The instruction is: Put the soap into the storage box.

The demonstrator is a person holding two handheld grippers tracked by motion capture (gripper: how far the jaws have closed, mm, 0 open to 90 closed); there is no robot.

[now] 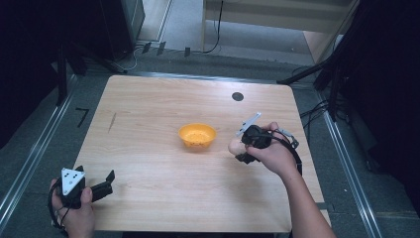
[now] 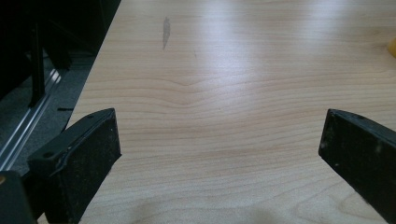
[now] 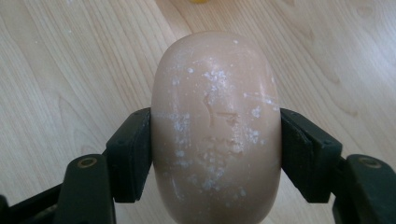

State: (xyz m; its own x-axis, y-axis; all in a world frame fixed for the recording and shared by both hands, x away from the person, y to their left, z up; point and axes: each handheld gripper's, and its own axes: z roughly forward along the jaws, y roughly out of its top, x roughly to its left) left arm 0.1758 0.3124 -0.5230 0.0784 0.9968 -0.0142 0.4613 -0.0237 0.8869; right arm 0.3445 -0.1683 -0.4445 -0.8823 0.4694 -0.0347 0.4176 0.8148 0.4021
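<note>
Between right tool (image 3: 215,149) jaws: soap bar (image 3: 215,126), clamped; left tool (image 2: 219,154) gaping.

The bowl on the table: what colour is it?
Orange-yellow; the bowl shows best in the high view.

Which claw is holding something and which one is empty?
The right claw holds a pinkish bar of soap, squeezed between its jaws. The left claw is wide open over bare table.
</note>
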